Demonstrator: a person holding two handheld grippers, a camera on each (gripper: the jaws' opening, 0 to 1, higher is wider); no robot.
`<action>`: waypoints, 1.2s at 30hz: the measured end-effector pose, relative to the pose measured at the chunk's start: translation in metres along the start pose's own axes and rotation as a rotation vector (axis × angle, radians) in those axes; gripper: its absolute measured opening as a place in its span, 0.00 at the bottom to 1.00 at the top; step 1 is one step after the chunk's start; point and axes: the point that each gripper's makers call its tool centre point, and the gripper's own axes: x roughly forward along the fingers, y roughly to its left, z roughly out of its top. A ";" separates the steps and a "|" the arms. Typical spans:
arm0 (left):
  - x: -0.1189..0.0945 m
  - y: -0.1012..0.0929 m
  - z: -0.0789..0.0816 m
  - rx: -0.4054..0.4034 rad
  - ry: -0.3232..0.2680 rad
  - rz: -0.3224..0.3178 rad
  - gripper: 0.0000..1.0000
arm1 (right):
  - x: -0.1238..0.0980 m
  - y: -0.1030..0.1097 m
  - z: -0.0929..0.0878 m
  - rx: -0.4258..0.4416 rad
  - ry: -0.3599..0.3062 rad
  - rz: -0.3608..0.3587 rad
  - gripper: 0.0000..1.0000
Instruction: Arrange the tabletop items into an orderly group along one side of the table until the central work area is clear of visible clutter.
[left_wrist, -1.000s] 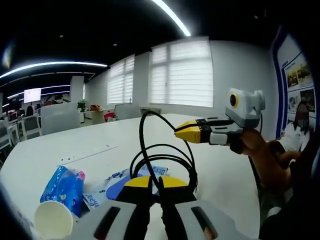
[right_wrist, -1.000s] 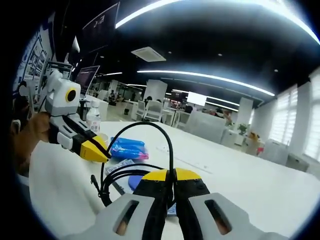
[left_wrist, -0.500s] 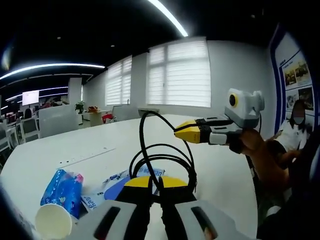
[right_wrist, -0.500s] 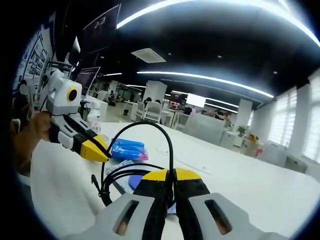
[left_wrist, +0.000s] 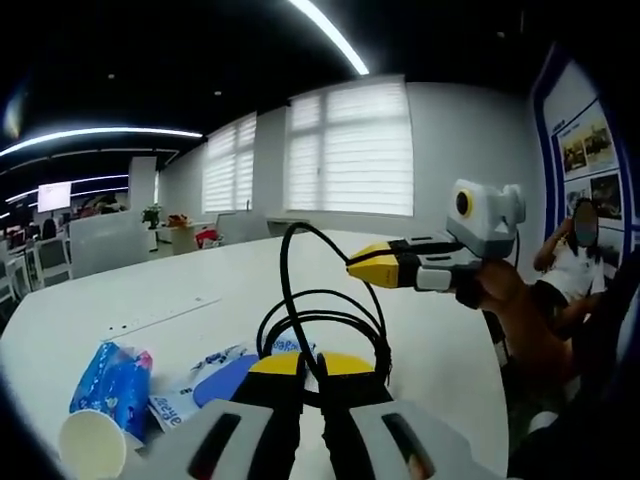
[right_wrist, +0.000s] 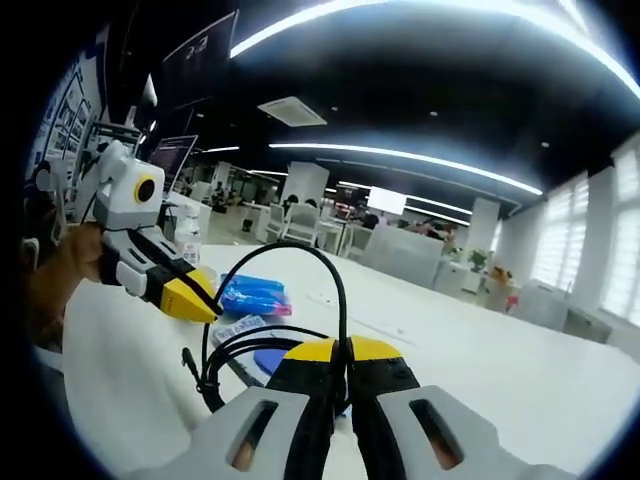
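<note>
A coiled black cable (left_wrist: 283, 290) hangs above the white table (left_wrist: 430, 340). My left gripper (left_wrist: 312, 362) is shut on the coil. My right gripper (left_wrist: 362, 267) comes in from the right, its yellow tips shut on the cable's upper loop. In the right gripper view, the right gripper (right_wrist: 338, 352) grips the cable (right_wrist: 290, 250) and the left gripper (right_wrist: 195, 300) holds it at the left. Under the cable lie a blue tissue pack (left_wrist: 107, 378), a paper cup (left_wrist: 88, 442), a blue disc (left_wrist: 225, 378) and a printed packet (left_wrist: 180, 405).
A white power strip (left_wrist: 165, 315) lies farther back on the table. A water bottle (right_wrist: 186, 235) stands behind the tissue pack (right_wrist: 255, 295). A seated person (left_wrist: 575, 260) is at the far right. Desks and chairs fill the room behind.
Both grippers stay shut on the cable. The left gripper view has shifted a little, so the cup, tissue pack and disc sit lower and farther left in it.
</note>
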 end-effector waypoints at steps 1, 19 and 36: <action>0.000 -0.002 0.000 0.000 -0.004 -0.005 0.03 | -0.003 -0.002 0.000 0.006 -0.004 -0.005 0.00; 0.010 -0.030 -0.006 0.024 0.009 -0.060 0.03 | -0.023 -0.013 -0.014 0.027 0.001 -0.040 0.00; 0.025 -0.032 0.007 0.021 -0.008 -0.106 0.03 | -0.049 -0.020 -0.020 0.027 0.003 -0.083 0.00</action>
